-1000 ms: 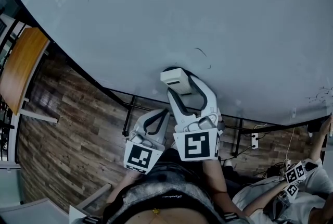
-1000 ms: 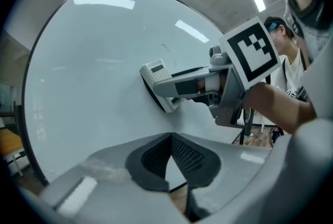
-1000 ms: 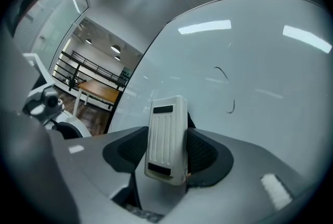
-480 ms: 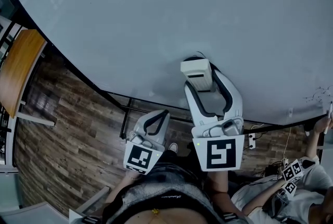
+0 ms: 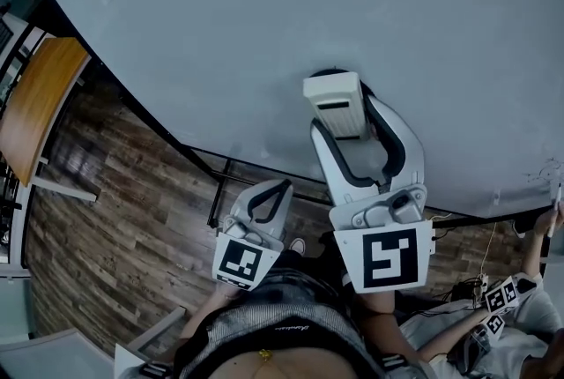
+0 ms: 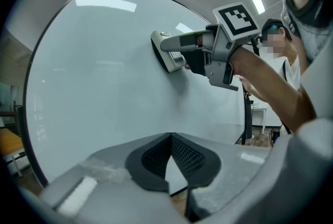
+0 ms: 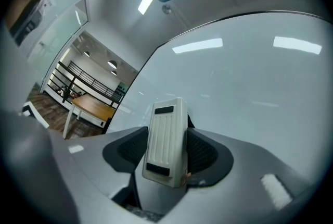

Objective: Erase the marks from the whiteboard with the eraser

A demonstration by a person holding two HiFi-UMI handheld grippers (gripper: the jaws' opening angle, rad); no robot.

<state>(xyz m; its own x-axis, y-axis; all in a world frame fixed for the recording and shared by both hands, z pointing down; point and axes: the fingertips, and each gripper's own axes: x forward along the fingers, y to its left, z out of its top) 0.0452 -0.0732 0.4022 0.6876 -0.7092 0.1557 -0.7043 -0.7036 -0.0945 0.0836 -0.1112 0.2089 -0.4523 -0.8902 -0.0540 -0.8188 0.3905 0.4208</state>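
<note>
The whiteboard point(image 5: 264, 25) fills the upper head view. My right gripper point(image 5: 342, 123) is shut on the white eraser point(image 5: 332, 88), which is pressed flat against the board. A thin dark stroke point(image 5: 330, 70) shows just above the eraser's top edge. Faint scribbles point(image 5: 551, 170) remain at the board's far right. In the right gripper view the ribbed eraser point(image 7: 166, 139) sits between both pads. My left gripper point(image 5: 278, 189) hangs low below the board, shut and empty, apart from the eraser. Its view shows its pads point(image 6: 151, 158) meeting and the eraser point(image 6: 165, 51) on the board.
A wooden table point(image 5: 40, 104) stands at the left over plank flooring. The board's black stand frame point(image 5: 220, 183) runs under its lower edge. Another person sits at the lower right with marker-cube grippers point(image 5: 498, 298), one hand raised near the board's right edge.
My right gripper has carried the eraser rightward and up along the board, onto the small curved mark. The left gripper has stayed almost still.
</note>
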